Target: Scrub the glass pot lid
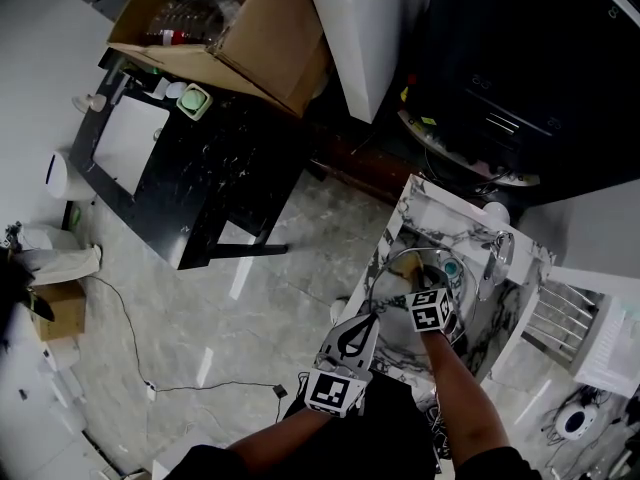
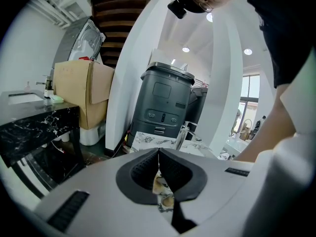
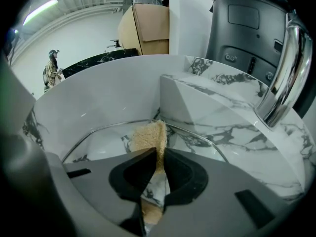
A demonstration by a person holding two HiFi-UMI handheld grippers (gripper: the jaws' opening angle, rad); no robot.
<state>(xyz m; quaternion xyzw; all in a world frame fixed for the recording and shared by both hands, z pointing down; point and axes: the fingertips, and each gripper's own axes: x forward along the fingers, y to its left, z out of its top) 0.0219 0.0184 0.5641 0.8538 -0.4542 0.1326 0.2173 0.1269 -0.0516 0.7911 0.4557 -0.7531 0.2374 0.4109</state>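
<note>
Pale marble floor [image 1: 250,298] lies open to the left of everything, crossed only by a thin cable [image 1: 215,386]. Further up the room stands a black table [image 1: 210,168] with a cardboard box [image 1: 270,38] at its far side, and a grey bin [image 2: 165,100] stands behind the sink. The marble sink [image 3: 98,95] is a tight spot: its high walls close round, and the chrome tap [image 3: 285,68] arches over the right side. The glass lid [image 3: 101,142] lies down in the basin. Its metal rim curves just past the jaws, and its near part is cut off behind the right gripper [image 3: 160,151]. That gripper is clenched on a tan sponge [image 3: 148,135], whose top pokes out against the glass. The left gripper [image 2: 159,152] sits at the sink's near edge, jaws pressed together, with nothing showing beyond the tips. From overhead, both sets of tips are hard to make out by the marker cubes.
</note>
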